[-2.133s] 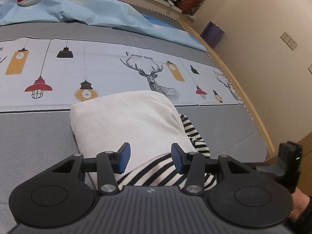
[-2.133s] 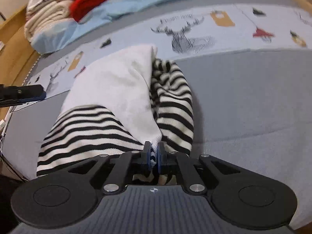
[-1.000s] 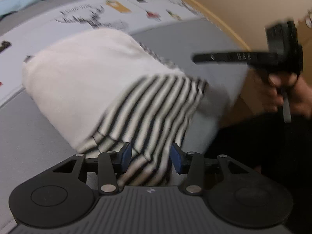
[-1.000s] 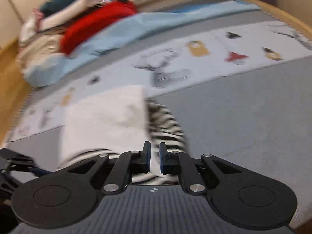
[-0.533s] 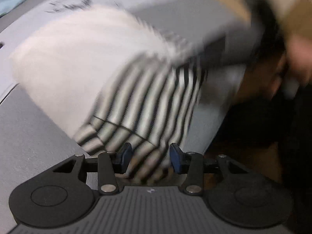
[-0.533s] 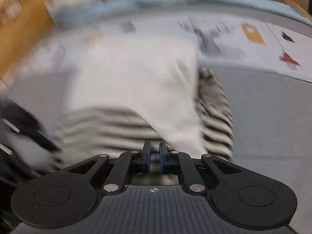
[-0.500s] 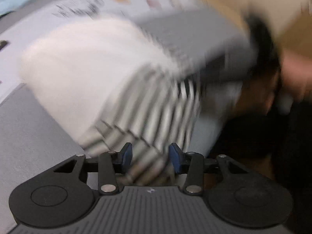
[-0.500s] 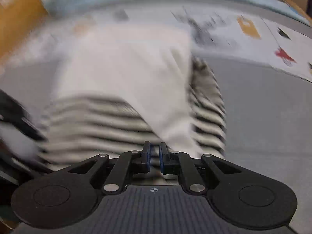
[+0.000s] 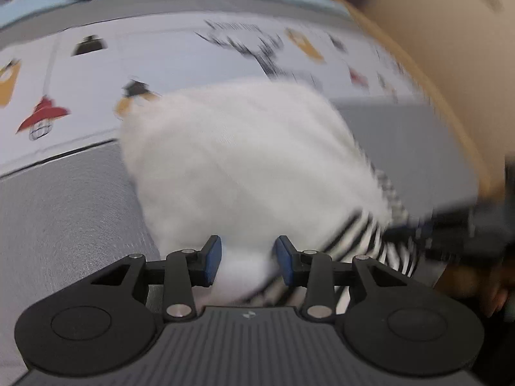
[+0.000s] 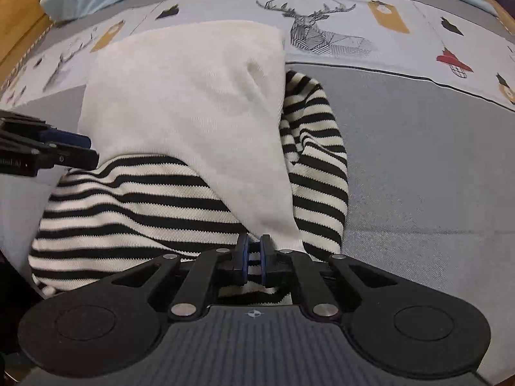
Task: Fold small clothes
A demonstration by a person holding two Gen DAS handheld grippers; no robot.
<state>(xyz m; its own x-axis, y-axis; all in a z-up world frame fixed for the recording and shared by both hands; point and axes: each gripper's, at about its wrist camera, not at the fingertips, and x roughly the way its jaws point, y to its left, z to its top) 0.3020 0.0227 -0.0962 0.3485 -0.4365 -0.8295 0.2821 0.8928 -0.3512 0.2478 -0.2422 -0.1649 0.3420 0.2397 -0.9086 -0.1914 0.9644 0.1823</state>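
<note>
Jaws pinched on our right gripper (image 10: 253, 259) hold the sweater's (image 10: 180, 103) near hem for folding; our left gripper (image 9: 247, 259) gapes around the white edge, not pressing.

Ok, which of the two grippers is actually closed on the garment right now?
The right gripper: it pinches the hem of the striped-and-white garment. The left gripper stands open, cloth between its pads.

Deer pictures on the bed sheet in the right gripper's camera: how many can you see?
2. One big deer sits beyond the white cloth's far right corner. A smaller, blurrier deer is by the sheet's left edge. The cloth may hide more.
</note>
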